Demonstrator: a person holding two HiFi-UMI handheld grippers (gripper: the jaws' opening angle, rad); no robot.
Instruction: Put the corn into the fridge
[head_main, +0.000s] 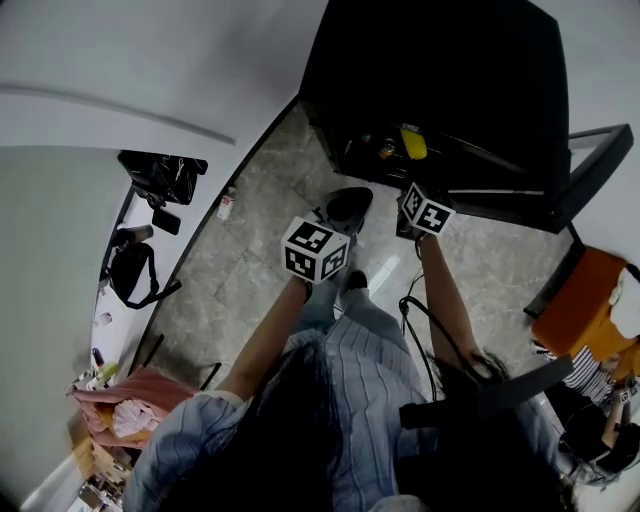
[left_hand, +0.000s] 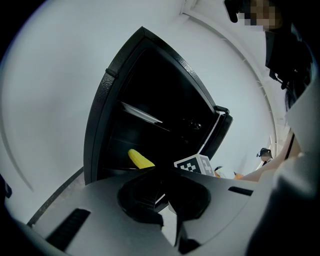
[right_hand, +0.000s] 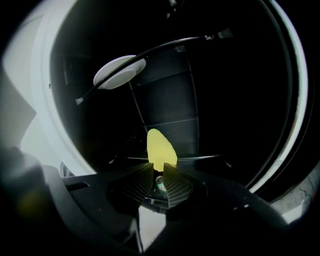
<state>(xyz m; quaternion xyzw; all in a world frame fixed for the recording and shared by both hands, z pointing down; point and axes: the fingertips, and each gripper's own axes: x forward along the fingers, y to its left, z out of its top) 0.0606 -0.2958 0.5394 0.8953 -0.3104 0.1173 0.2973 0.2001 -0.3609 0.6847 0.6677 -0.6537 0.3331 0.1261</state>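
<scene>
Marbled grey stone tiles cover the floor (head_main: 250, 260), and a smooth white wall (head_main: 150, 70) curves behind a boxy, matt black mini fridge (head_main: 440, 60) standing with its door (head_main: 590, 170) swung open. In the head view the corn (head_main: 413, 143), a short yellow tapered cob, lies inside the fridge on a low shelf. The right gripper (head_main: 418, 190) reaches to the fridge mouth just in front of it, and the left gripper (head_main: 345, 205) hangs farther out from the fridge. Both carry cubes with square black-and-white markers. The person's shirt (head_main: 350, 400) is pale blue with fine stripes.

In the left gripper view the fridge is ahead. The cob shows on its lower shelf, and the dark ribbed jaws are clenched together on nothing.

In the right gripper view the fridge's dark cavity fills the frame, with a white oval disc (right_hand: 120, 72) by an upper shelf. The ribbed jaws are drawn near, leaving a narrow slit. They have let go of the cob, which lies just past their tips.
</scene>
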